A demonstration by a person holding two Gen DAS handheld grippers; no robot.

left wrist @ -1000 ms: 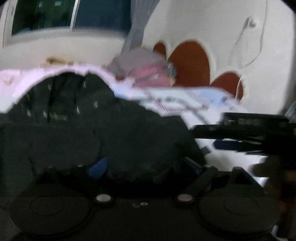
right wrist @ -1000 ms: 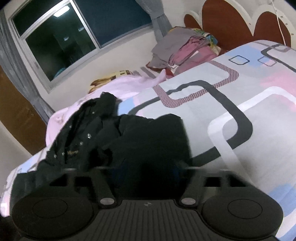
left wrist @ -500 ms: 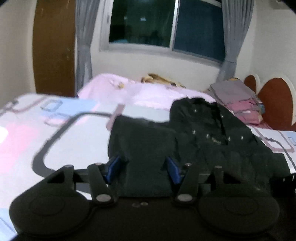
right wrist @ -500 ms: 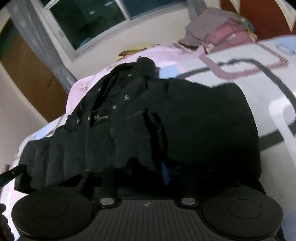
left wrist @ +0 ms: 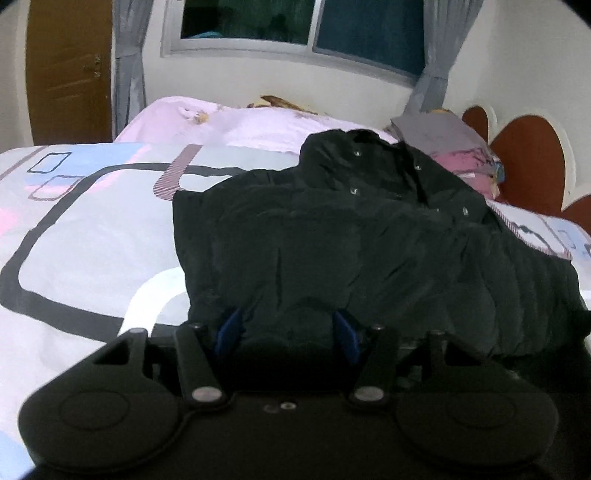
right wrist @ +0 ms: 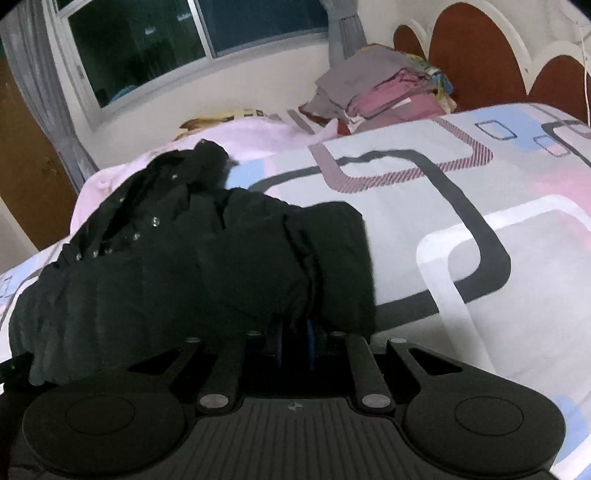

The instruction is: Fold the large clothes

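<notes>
While the black jacket (left wrist: 369, 251) lies spread and rumpled across the bed (left wrist: 92, 229), its near hem reaches the bed's near edge, and its snap-studded collar end points toward the far edge under the window. From the left wrist the jacket fills the middle and right of the bed; from the right wrist it fills the middle and left, its bulk heaped in soft folds.

Both tools sit at that near hem. The left tool (left wrist: 286, 330) has a thick bunch of the dark cloth between its blue pads (left wrist: 229, 326); its jaws stand partway apart with the fabric filling the gap and pressing against both pads, so it is grasping the jacket. The right tool (right wrist: 295, 341) is clenched almost completely, its jaws having just been closing; a thin fold of the jacket's edge hangs down between its blue pads (right wrist: 311, 339) and is pinched there.

Around the jacket the bed cover shows grey, pink and blue rounded rectangles. A pale pink blanket (left wrist: 258, 122) lies along the far edge, and a stack of folded clothes (right wrist: 384, 96) rests at the far corner by the brown scalloped headboard (right wrist: 472, 55). Beyond stand a dark window (left wrist: 295, 26), grey curtains (left wrist: 129, 66) and a wooden door (left wrist: 70, 70).
</notes>
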